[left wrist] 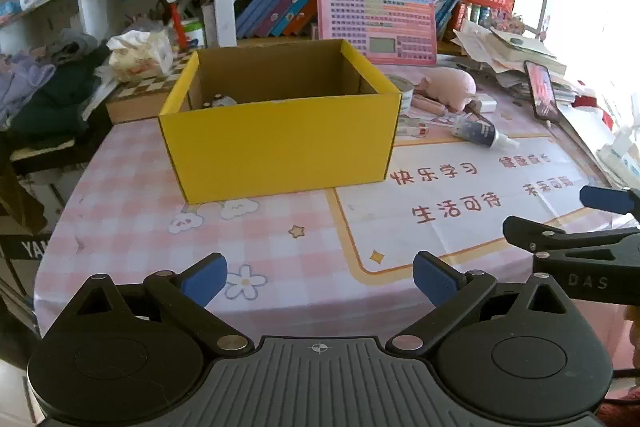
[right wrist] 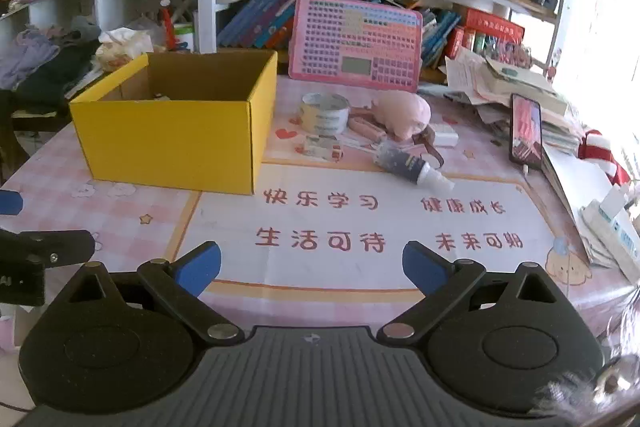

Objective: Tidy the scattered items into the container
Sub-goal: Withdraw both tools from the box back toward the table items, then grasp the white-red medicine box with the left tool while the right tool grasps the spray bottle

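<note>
Tongs spread wide, both empty: left tongs (left wrist: 320,281), right tongs (right wrist: 311,269). We see the yellow box (right wrist: 172,143) on the counter (right wrist: 360,267), contents barely visible; tape roll (right wrist: 324,113), plush pig (right wrist: 404,115) and spray bottle (right wrist: 404,163) just beside it.

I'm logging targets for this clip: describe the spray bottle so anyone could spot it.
Start at the yellow box and look right, past the tape roll and pink plush pig. The spray bottle lies on its side in front of the pig, alone in having a dark body and white nozzle.
</note>
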A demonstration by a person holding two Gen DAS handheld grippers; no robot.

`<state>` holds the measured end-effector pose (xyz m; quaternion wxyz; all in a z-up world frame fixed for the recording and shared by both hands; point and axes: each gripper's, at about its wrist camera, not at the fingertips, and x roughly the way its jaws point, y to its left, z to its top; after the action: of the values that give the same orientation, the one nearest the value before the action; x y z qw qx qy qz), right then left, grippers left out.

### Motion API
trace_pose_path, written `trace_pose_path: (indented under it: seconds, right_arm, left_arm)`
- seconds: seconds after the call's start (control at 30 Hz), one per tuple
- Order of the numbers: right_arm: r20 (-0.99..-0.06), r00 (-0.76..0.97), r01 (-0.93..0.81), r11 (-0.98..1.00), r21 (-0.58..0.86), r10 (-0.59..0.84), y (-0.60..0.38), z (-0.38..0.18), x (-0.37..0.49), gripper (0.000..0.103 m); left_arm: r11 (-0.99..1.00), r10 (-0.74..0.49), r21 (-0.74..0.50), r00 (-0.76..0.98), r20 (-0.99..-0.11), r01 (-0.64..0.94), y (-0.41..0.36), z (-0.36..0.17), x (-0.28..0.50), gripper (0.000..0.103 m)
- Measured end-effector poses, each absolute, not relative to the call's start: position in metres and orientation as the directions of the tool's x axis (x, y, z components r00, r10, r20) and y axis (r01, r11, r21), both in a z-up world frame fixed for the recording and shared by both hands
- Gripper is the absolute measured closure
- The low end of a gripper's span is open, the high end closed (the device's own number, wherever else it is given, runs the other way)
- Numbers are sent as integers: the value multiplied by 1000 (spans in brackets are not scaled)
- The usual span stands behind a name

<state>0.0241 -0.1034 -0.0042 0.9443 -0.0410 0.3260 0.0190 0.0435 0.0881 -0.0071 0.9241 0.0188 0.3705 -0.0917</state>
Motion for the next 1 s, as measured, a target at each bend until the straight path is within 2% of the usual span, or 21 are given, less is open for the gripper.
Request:
trace_pose_path:
  seconds: [0.33,0.67,1.0]
  right_arm:
    - [-638,770,-72,994,-76,7,-107,-10,18,5]
    - [-653,757,-25,997,-70,-27,-134,-15,24,5]
    - [-676,734,17,998,-68,-59,-177,-21,41,5]
  left_arm:
    - [976,-178,-38,677,-715,216,73,-13,45,2]
    - [958,-256,-85,678,-689,275,51,-12,52,2]
    - [935,-292,-76,628,-721,347,-1,-22,76,2]
